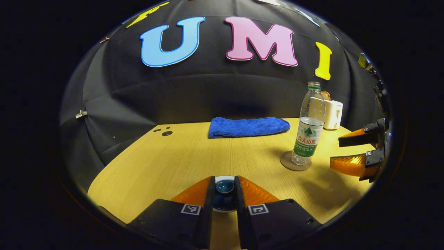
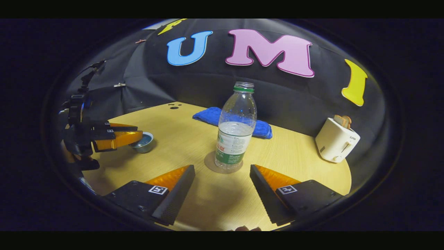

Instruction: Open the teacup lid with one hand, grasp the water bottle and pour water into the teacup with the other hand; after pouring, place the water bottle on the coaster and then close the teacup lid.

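The teacup lid [image 1: 224,199] is dark blue with a round knob, and my left gripper [image 1: 224,179] is shut on that knob. In the right gripper view the left gripper [image 2: 140,135] hangs over the small teacup [image 2: 145,146] at the table's left; I cannot tell if the lid rests on the cup or is raised. A clear water bottle [image 2: 236,128], partly full, with a green neck ring, stands upright on the round coaster [image 2: 210,163]. My right gripper [image 2: 222,168] is open just short of the bottle [image 1: 309,128], its fingers either side of it, not touching. The left gripper view also shows the coaster [image 1: 288,165] and the right gripper [image 1: 335,151].
A folded blue towel [image 1: 248,126] lies at the back of the wooden table [image 1: 173,163]. A white toaster [image 2: 336,140] with a slice of bread in it stands at the back right. Small dark holes [image 1: 165,132] mark the table's far left corner.
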Demonstrator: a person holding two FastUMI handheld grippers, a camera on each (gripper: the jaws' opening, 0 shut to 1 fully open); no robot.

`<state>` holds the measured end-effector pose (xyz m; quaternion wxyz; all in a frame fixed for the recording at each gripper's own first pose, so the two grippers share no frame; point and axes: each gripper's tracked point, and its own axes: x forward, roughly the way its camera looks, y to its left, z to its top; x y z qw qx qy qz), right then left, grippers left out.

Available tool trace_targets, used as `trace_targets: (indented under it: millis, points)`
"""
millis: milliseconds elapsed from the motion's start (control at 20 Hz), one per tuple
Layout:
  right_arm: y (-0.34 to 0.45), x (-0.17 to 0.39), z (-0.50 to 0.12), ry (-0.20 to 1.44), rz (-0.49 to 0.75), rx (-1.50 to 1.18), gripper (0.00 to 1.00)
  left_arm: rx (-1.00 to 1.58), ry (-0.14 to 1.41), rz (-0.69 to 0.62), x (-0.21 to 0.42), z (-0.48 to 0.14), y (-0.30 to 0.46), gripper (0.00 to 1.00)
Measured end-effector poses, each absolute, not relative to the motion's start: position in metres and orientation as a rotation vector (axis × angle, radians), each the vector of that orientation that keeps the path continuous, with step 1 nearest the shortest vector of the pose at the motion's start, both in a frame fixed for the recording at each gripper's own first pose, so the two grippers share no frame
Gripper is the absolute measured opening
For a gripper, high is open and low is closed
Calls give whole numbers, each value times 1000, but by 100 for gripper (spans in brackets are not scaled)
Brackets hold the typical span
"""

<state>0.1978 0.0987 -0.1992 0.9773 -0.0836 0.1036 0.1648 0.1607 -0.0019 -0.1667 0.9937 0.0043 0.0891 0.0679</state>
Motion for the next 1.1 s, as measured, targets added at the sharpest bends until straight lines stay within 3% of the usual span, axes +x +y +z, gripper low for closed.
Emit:
trace_targets:
  millis: [50,100,150,400,800,1100]
  points:
    - [97,196,-200,211,327,-170,98,15,169,142,160,-163,0,36]
    - [95,194,-200,211,324,-169,99,19,157,142,159,-159,0,48]
    - [94,190,-199,211,323,-165,99,26,146,143,157,-155,0,49]
    - [82,167,-170,186,297,-126,99,59,114,151,126,-117,0,98]
    - [43,91,-63,31,249,-44,98,72,-17,164,45,5,-44,97]
    - [12,39,-1,-121,237,-58,98,-36,-103,211,-10,52,-98,97]
